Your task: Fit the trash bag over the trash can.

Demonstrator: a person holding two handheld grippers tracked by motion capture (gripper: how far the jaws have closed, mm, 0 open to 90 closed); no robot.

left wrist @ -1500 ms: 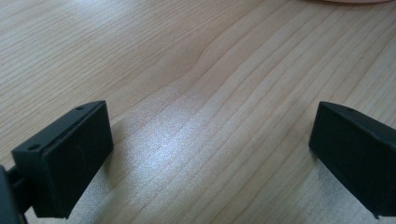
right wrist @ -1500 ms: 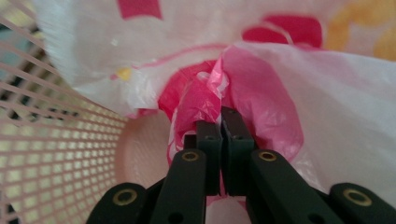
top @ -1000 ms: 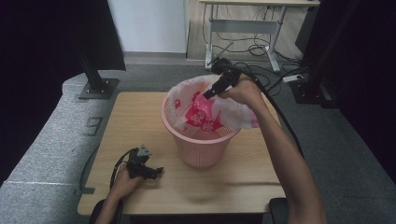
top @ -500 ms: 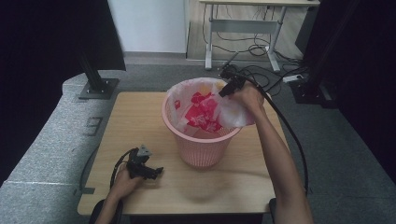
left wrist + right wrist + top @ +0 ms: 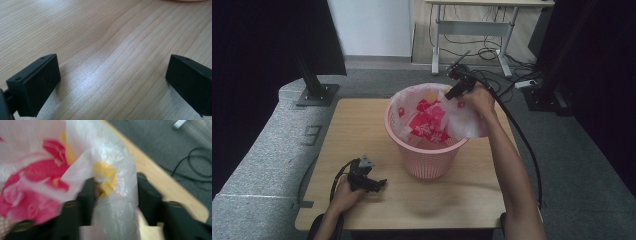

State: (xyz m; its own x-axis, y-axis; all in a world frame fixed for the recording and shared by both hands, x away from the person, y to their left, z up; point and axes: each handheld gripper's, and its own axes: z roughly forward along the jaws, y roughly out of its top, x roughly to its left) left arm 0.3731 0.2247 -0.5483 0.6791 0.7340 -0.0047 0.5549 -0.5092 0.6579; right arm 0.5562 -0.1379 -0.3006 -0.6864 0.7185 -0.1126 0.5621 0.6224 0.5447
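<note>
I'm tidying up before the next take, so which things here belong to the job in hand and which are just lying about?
Part of the job:
- plastic bag, white with red print
- pink basket it lines
- right claw, jaws around the bag's rim

Lying about:
- left claw, open, resting on the wooden table
- cables on the floor
- desk frame behind

The basket point(image 5: 428, 145) stands mid-table point(image 5: 362, 125), with the bag point(image 5: 432, 120) inside it.

My wooden table point(image 5: 362, 125) carries a pink basket point(image 5: 427, 160) standing just right of centre. At about seven o'clock from it my left gripper point(image 5: 379, 184) rests on the wood, its jaws spread over bare grain.
</note>
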